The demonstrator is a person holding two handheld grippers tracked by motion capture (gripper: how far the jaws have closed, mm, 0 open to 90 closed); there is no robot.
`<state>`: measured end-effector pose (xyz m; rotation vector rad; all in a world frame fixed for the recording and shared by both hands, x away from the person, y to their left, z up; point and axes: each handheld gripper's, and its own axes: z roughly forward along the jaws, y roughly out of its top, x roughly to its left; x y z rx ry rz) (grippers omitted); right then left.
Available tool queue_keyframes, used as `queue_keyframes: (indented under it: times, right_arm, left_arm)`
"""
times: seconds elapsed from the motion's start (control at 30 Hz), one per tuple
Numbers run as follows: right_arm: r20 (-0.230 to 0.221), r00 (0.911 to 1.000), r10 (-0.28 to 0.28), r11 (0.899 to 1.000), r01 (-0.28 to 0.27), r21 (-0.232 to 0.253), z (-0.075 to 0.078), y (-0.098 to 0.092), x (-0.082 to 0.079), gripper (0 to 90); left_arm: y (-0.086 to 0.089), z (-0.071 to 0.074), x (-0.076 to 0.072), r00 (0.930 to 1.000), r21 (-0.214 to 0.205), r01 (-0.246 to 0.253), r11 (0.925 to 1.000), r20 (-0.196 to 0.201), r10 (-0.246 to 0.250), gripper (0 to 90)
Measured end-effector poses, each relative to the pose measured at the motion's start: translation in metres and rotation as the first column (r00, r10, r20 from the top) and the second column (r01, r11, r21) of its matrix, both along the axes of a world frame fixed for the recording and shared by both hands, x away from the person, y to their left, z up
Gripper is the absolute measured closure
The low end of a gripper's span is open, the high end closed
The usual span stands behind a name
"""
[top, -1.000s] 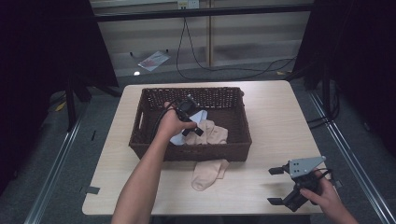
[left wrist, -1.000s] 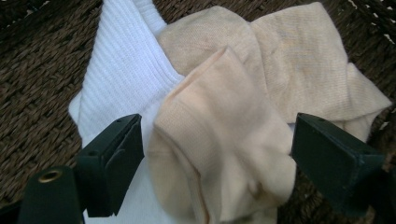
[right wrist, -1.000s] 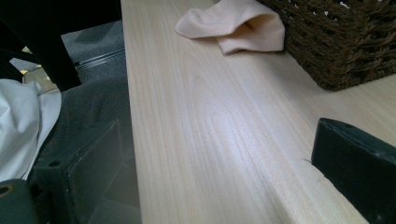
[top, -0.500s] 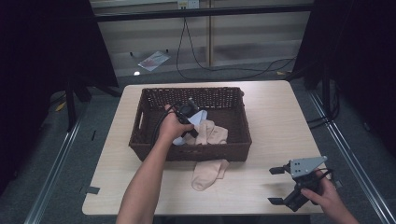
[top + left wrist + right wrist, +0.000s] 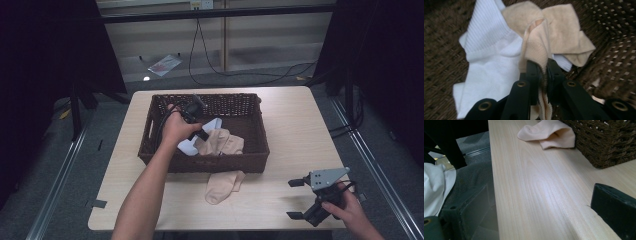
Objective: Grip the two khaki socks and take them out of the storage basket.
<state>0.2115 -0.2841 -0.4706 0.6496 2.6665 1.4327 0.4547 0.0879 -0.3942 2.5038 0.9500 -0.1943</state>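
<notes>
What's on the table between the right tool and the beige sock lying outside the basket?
Nothing: bare wood tabletop runs from the right tool to the beige sock beside the wicker basket, clearest in the right gripper view.

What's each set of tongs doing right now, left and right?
Left tongs: closed on a fold of the beige sock, inside the wicker basket.
Right tongs: open, holding nothing, at the table's near right corner.

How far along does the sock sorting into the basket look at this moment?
Apparently done: a white sock lies in the wicker basket. In hand: the left gripper is shut on a beige sock inside the basket, over the white one. Left, if the goal is basketing socks: another beige sock lies on the table before the basket, while the right gripper sits open and empty at the table's edge.
</notes>
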Motion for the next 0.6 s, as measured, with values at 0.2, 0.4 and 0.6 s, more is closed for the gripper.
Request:
queue_keyframes:
  times: [0.2,0.4,0.6]
  right_arm:
    - [-0.003,1.0,0.001,1.0,-0.001,0.003,0.0,0.0,0.0,1.2]
    - [0.0,1.0,0.002,1.0,-0.002,-0.002,0.0,0.001,0.0,1.2]
    - [-0.002,1.0,0.001,1.0,-0.001,0.002,0.0,0.001,0.0,1.2]
  left_arm:
    - [0.006,0.023,-0.001,1.0,-0.006,-0.003,1.0,-0.006,0.003,82.6]
    - [0.012,0.044,-0.004,0.9999,-0.016,0.01,0.9998,-0.008,-0.01,82.6]
    - [0.013,0.062,-0.011,0.9994,-0.028,0.033,0.9991,-0.01,-0.034,82.6]
